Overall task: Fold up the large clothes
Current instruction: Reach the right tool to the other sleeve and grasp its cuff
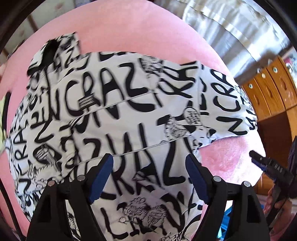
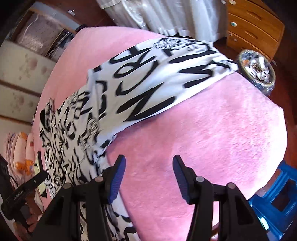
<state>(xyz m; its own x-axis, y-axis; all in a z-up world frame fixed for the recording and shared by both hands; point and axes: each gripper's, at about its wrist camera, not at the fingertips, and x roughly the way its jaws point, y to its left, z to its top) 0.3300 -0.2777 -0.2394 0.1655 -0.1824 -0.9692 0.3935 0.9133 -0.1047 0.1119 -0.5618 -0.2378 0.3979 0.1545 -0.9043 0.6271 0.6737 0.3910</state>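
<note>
A large white garment (image 1: 130, 115) printed with black lettering lies spread on a pink blanket (image 1: 130, 31). In the left wrist view my left gripper (image 1: 149, 163) is open and empty, hovering over the garment's near part. In the right wrist view the garment (image 2: 141, 77) stretches from far right to near left, one sleeve folded over the body. My right gripper (image 2: 148, 174) is open and empty above bare pink blanket (image 2: 213, 133), just right of the garment's edge. The right gripper also shows in the left wrist view (image 1: 267, 165), at the right edge.
A wooden chest of drawers (image 2: 254, 27) and a pale curtain (image 2: 167, 13) stand beyond the bed. A round basket of clutter (image 2: 257, 70) sits at the blanket's far right edge. A blue plastic stool (image 2: 276, 200) is at near right. Folded bedding (image 2: 20, 153) lies at left.
</note>
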